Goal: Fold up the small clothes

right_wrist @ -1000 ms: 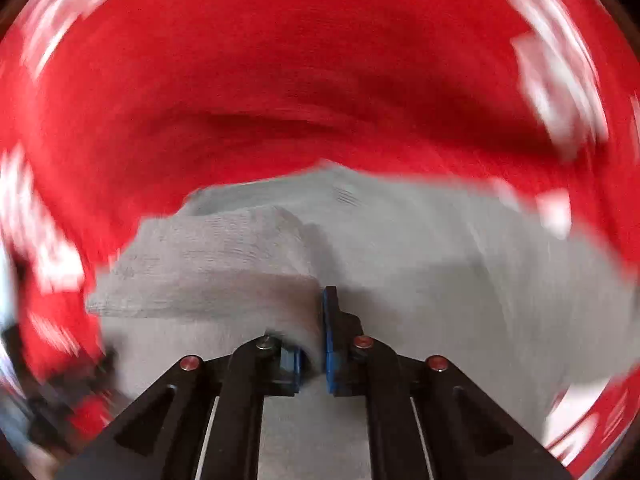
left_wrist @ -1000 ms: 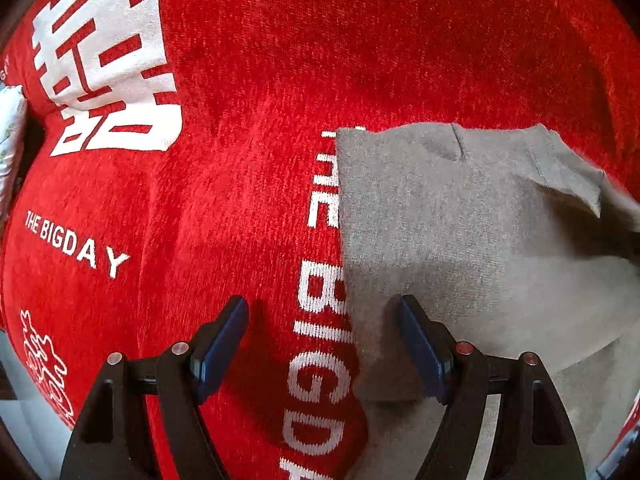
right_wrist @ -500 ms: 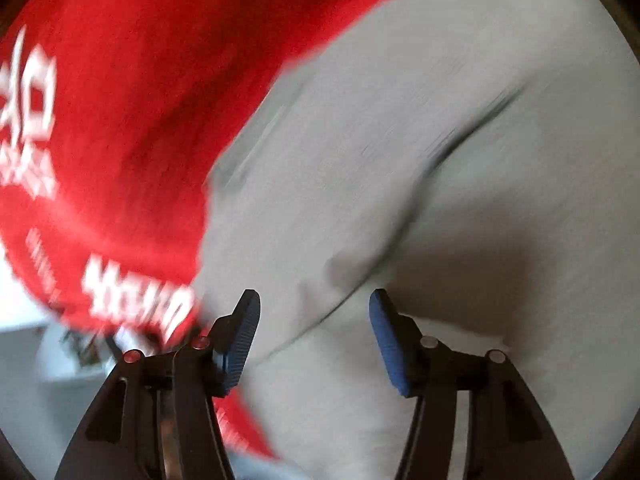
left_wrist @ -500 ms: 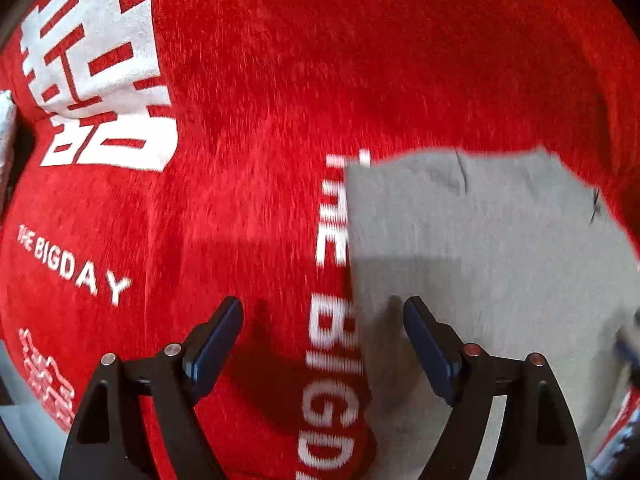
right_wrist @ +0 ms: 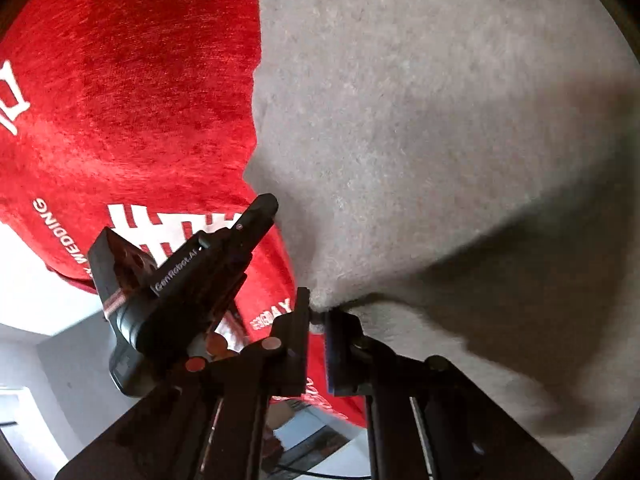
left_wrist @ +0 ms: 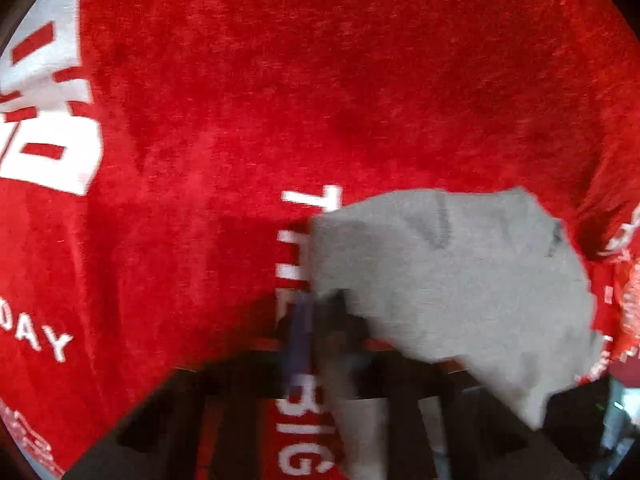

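A red cloth (left_wrist: 320, 100) printed with white characters and lettering is spread across nearly the whole left wrist view, and fills the upper left of the right wrist view (right_wrist: 132, 92); words such as "DAY" and "BIG" are legible along its lower part. A grey knitted garment (right_wrist: 440, 140) is laid over it; in the right wrist view it covers the upper right and centre of the frame, while in the left wrist view it is seen at the centre right (left_wrist: 448, 276), with one edge lifted and hanging toward the bottom of the frame. The right gripper (right_wrist: 318, 328) is seen at the lower centre of its own view, its jaws drawn together on a pinched fold of the grey garment's edge. The left gripper (left_wrist: 320, 340) is blurred at the lower centre of its own view, with its jaws drawn close on the garment's lower left edge; in the right wrist view its black body (right_wrist: 180, 280) is seen at the lower left, its tip touching the garment's border.
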Action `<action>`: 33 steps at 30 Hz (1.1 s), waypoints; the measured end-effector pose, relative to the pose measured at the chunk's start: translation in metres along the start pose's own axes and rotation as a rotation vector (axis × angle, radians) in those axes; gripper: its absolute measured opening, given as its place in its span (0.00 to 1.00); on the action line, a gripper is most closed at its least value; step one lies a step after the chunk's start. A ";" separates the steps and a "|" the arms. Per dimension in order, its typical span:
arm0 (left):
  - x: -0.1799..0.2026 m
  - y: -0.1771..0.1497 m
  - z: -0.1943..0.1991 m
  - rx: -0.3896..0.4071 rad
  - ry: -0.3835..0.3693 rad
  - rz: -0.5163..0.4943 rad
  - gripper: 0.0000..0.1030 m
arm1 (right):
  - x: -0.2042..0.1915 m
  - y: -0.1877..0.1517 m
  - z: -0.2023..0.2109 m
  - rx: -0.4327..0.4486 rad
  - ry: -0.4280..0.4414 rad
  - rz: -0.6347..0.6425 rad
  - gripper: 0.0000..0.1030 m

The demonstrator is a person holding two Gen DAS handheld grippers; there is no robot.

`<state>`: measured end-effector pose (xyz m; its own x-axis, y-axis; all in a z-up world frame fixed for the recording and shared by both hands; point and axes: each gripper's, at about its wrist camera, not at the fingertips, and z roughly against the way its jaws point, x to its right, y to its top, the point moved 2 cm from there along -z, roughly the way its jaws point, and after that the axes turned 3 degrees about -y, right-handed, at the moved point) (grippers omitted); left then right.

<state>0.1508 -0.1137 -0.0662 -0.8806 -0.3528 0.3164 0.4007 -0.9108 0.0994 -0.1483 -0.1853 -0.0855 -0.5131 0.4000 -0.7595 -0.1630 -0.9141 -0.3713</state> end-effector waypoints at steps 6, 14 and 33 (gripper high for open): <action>-0.010 -0.001 0.009 0.023 0.086 -0.086 0.08 | 0.002 -0.012 -0.037 -0.052 -0.081 0.025 0.06; -0.015 -0.018 0.023 0.068 0.164 -0.056 0.08 | -0.002 0.014 0.077 0.110 -0.254 0.191 0.65; 0.057 -0.066 0.009 0.061 0.237 -0.143 0.08 | 0.070 0.086 0.241 0.433 -0.534 -0.019 0.03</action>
<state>0.0766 -0.0716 -0.0468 -0.9611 -0.2681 0.0668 0.2760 -0.9429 0.1865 -0.4013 -0.2520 -0.0416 -0.8334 0.4304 -0.3466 -0.4416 -0.8958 -0.0504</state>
